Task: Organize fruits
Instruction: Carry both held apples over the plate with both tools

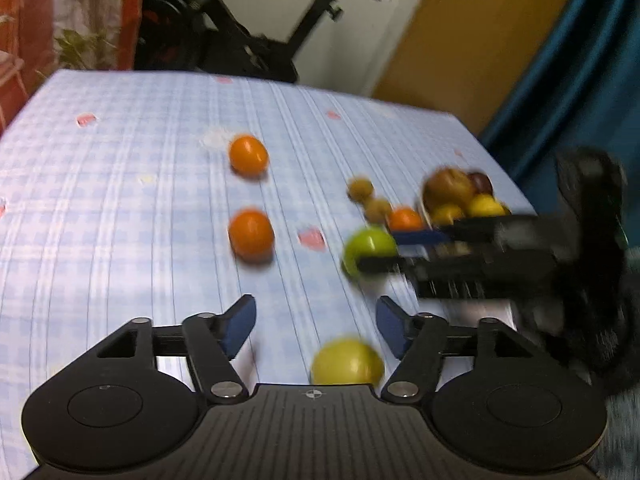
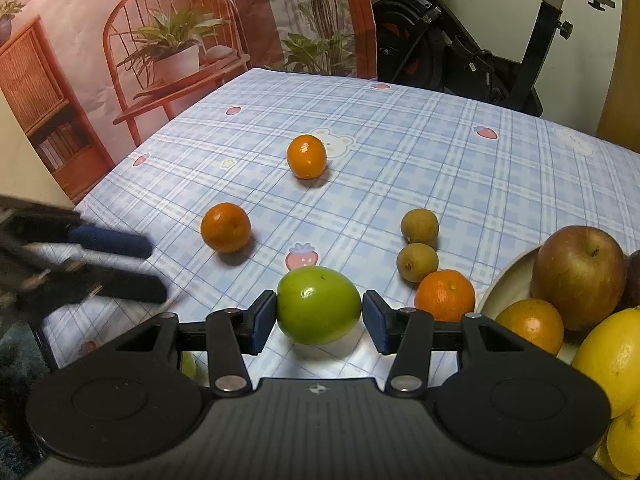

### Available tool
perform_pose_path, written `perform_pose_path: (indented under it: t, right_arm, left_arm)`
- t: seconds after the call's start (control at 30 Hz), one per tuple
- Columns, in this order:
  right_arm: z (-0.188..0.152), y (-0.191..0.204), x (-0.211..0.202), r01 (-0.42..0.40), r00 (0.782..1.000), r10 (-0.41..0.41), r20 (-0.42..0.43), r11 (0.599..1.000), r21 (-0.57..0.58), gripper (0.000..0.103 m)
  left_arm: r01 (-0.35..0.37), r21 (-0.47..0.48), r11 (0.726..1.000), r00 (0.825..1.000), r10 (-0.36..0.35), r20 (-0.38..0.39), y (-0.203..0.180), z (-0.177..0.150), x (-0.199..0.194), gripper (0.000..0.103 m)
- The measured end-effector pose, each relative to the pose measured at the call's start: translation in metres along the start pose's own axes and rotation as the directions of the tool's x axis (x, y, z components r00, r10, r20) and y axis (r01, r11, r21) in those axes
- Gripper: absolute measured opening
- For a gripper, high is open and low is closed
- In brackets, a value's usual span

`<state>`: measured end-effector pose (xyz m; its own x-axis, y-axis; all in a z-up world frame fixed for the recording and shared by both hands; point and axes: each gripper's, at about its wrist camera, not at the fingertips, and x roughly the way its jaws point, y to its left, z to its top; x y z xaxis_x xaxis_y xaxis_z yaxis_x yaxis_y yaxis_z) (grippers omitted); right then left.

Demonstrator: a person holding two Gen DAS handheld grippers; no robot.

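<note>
Blue-checked cloth covers the table where we work, printed with small strawberries. Our right gripper has its blue pads against both sides of a green fruit that sits on the cloth, so its fingers are narrow and closed on that fruit. Our left gripper stands with its fingers well apart and nothing pressed between them; a yellow-green fruit lies on the cloth just below the gap, close to the gripper body, and the view is blurred there.

Two oranges rest apart on the open middle of the table. Two small brownish fruits sit almost touching, and a third orange lies just beside them, next to a pale bowl at the right edge. In the bowl we see a reddish apple, an orange fruit and a yellow fruit.

Behind the table hangs a printed backdrop showing a chair and plants, with an exercise bike beside it.
</note>
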<state>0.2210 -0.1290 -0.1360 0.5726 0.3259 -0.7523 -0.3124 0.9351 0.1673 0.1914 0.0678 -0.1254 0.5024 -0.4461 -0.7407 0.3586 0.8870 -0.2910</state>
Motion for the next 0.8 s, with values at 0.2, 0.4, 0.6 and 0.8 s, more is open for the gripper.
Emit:
perform_pose_path:
  t: [0.2,0.4,0.6,0.8]
  right_arm:
    - [-0.001,-0.001,-0.001,-0.007,1.000,0.007,0.008,1.000,0.010,0.050]
    - [-0.002,0.000,-0.002,-0.003,1.000,0.003,0.003,1.000,0.006,0.050]
    - [-0.003,0.000,-0.002,-0.004,1.000,0.004,0.007,1.000,0.015,0.050]
    - [-0.004,-0.001,-0.004,-0.005,1.000,0.005,0.008,1.000,0.018,0.050]
  left_arm:
    - [0.006,0.054,0.998,0.998,-0.002,-0.061,-0.018,-0.021,0.010,0.073]
    - [-0.073,0.074,0.995,0.996,0.076,-0.038,-0.022,-0.023,0.026,0.067]
    - [-0.069,0.084,0.994,0.997,0.070,-0.013,-0.024,-0.019,0.030,0.051]
    - [-0.062,0.070,0.996,0.997,0.065,-0.030,-0.021,-0.024,0.030,0.054]
